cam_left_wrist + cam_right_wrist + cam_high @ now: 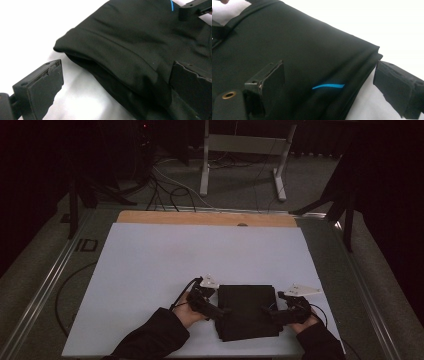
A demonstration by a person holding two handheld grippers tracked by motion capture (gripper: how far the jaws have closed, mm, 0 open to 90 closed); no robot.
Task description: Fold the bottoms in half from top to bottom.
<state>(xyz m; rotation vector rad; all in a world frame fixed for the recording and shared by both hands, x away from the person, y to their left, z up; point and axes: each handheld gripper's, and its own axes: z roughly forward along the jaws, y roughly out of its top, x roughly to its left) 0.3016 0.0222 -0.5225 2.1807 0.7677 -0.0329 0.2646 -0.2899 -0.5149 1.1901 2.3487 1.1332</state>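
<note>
On the white worktop [150,270], near edge, lies a folded black cloth [248,310]. The left claw [221,312] is spread astride its left edge; the right claw [268,312] is spread astride its right edge. Likely mid-fold: next, both must close on the edges.

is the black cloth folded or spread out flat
Folded. The black cloth lies as a compact rectangle on the white table, and stacked layers show along its edge.
</note>
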